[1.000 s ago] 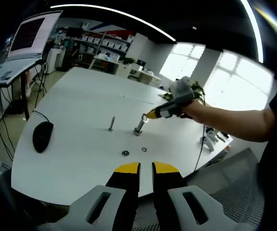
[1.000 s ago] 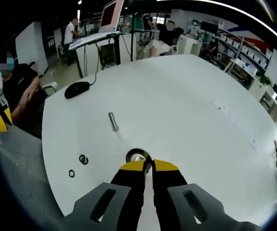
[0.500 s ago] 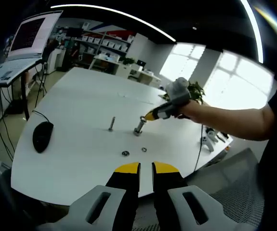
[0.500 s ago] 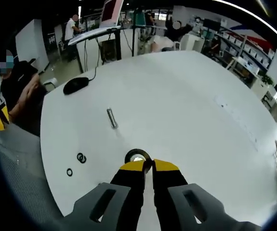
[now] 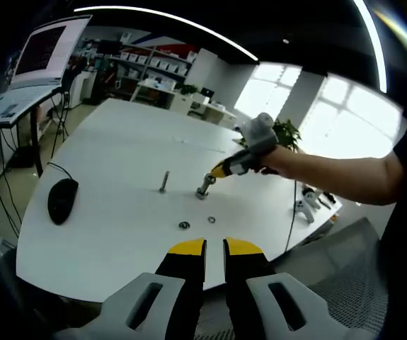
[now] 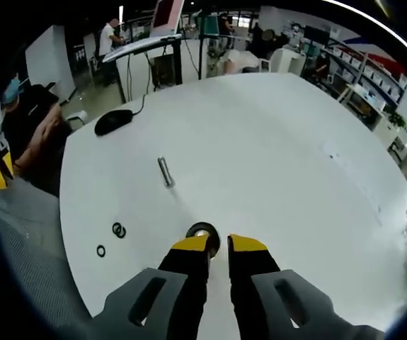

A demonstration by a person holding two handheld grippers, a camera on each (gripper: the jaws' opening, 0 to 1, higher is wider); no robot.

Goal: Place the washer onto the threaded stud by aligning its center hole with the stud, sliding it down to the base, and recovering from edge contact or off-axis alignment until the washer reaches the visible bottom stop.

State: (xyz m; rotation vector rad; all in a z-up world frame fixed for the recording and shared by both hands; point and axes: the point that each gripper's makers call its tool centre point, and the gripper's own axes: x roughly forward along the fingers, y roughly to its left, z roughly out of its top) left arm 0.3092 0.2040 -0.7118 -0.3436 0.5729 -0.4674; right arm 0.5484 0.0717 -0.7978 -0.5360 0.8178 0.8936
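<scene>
An upright threaded stud (image 5: 204,188) stands mid-table. In the right gripper view I look down on it, and a dark washer (image 6: 203,231) rings its top just beyond my jaws. My right gripper (image 6: 219,244) is open by a narrow gap with nothing between its yellow fingertips (image 6: 192,245). In the left gripper view the right gripper (image 5: 219,170) hovers just above and to the right of the stud, held by a gloved hand. How far down the washer sits cannot be told. My left gripper (image 5: 215,247) hangs over the near table edge, jaws slightly apart and empty.
A second stud (image 5: 164,182) stands left of the first. Two loose washers (image 5: 184,225) lie in front of them. A black mouse (image 5: 63,200) lies at the table's left. A laptop (image 5: 37,60) sits on a side desk. A person (image 6: 30,138) sits by the table edge.
My right jaws have parted a little and let go of the washer, which now sits around the stud top. The right gripper has drawn back slightly. The left gripper has stayed still.
</scene>
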